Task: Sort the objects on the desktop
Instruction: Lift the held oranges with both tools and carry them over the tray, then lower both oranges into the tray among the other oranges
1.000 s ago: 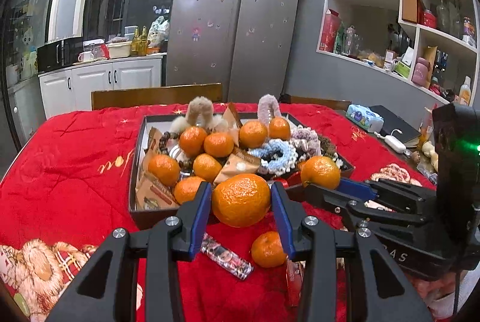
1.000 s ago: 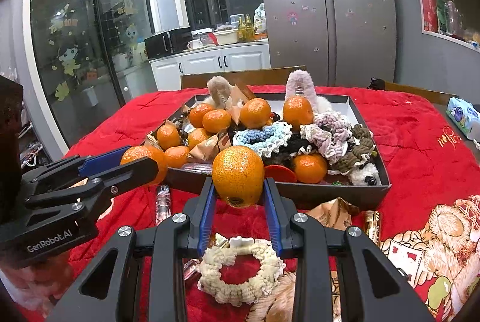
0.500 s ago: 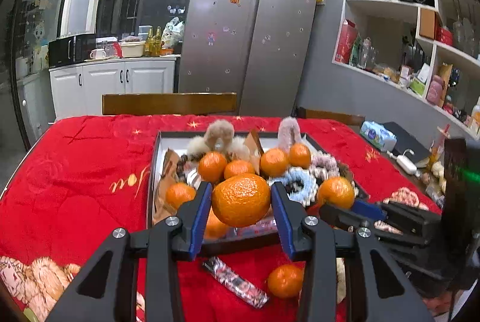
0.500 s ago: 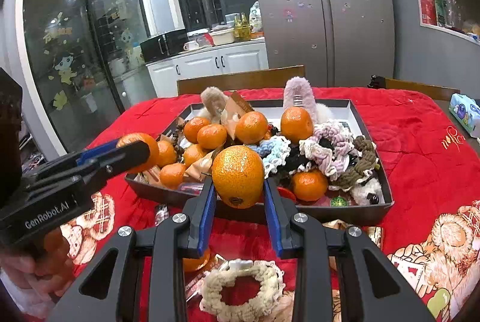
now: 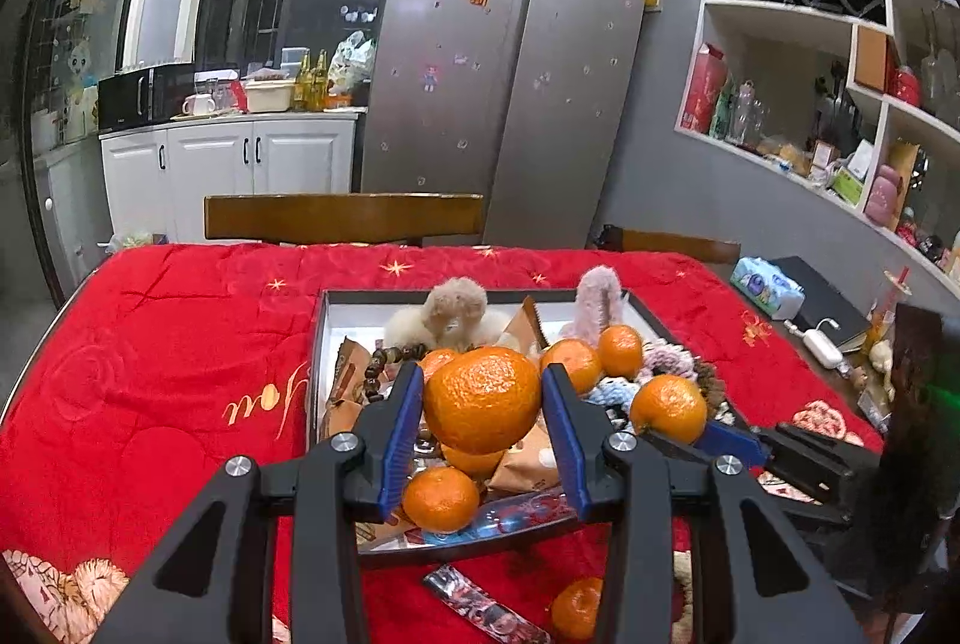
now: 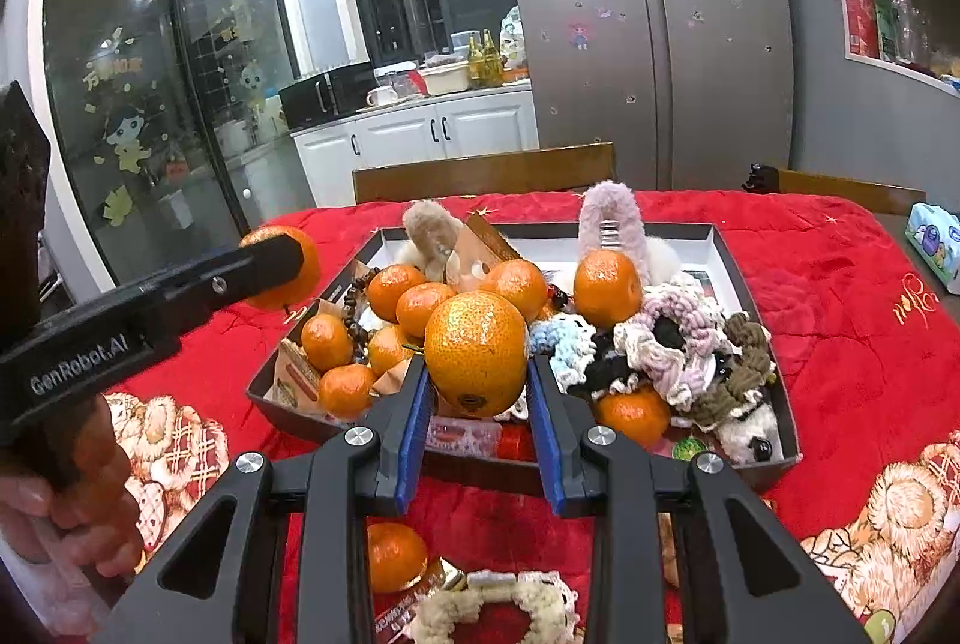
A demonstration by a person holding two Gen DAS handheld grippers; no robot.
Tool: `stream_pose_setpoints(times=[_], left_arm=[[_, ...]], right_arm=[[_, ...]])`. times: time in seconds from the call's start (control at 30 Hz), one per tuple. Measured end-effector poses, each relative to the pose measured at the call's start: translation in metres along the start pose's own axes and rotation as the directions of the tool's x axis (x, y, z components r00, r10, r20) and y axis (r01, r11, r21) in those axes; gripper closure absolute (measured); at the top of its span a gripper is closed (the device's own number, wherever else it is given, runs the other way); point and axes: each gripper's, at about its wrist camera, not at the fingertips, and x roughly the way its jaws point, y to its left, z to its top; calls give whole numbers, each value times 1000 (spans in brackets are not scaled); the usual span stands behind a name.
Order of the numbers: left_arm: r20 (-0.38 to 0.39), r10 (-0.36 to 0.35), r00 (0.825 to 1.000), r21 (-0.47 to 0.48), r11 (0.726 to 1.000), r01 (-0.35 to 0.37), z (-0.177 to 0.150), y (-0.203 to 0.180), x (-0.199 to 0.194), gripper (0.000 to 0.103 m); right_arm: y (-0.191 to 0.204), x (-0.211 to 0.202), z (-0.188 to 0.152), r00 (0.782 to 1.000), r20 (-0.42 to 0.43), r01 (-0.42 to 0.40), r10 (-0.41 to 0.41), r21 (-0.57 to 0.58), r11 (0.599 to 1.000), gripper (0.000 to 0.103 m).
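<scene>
My left gripper [image 5: 483, 401] is shut on a large mandarin [image 5: 480, 395], which hangs over the near left part of the dark tray [image 5: 321, 338]. My right gripper [image 6: 477, 374] is shut on another mandarin [image 6: 476, 351] above the tray's near rim [image 6: 480, 470]. The tray holds several mandarins [image 6: 420, 305], snack packets, a bead string and knitted scrunchies [image 6: 672, 338]. Each view shows the other gripper from the side: the right gripper [image 5: 681, 422] with its mandarin [image 5: 667, 407], and the left gripper [image 6: 279, 263] over the tray's left edge.
A loose mandarin [image 6: 393, 554], a candy wrapper [image 5: 480, 608] and a cream scrunchie [image 6: 492, 608] lie on the red cloth in front of the tray. A hand [image 6: 66, 512] holds the left gripper. Chairs [image 5: 342, 218] stand behind; a tissue pack [image 5: 768, 287] sits far right.
Both grippers have moved forward and slightly up with their mandarins, from in front of the tray to over its near part. Neither grip has changed.
</scene>
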Motion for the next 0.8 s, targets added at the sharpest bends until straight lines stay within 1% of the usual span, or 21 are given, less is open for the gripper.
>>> stream_pose_setpoints(times=[0.13, 0.23, 0.4, 0.5, 0.57, 0.6, 0.7, 0.8], left_arm=[[-27, 2, 1000, -11, 1000, -2, -3, 1, 15, 61], [-58, 20, 998, -1, 1000, -20, -3, 2, 30, 61], [-76, 53, 996, 12, 999, -52, 1, 5, 48, 61], [-95, 49, 994, 1, 999, -49, -1, 11, 59, 61], [-87, 45, 995, 2, 999, -45, -3, 13, 60, 61], [-82, 47, 996, 21, 999, -45, -3, 11, 60, 61], [-69, 47, 997, 39, 998, -44, -5, 8, 60, 61], [-42, 52, 998, 54, 997, -49, -13, 6, 61, 61]], right_arm=[[-1, 8, 3, 1000, -4, -8, 8, 10, 1000, 73], [-3, 16, 5, 1000, -12, -9, 9, 27, 1000, 73], [-7, 31, 10, 1000, -25, -9, 10, 24, 1000, 73], [-7, 40, 11, 999, -32, -5, 5, 17, 1000, 73], [-11, 47, 10, 999, -43, -14, 16, 32, 999, 73], [-12, 50, 9, 999, -45, -20, 22, 38, 999, 73], [-11, 59, 5, 998, -57, -8, 9, 19, 1000, 73], [-9, 59, 0, 999, -32, 1, -1, -12, 1000, 73]])
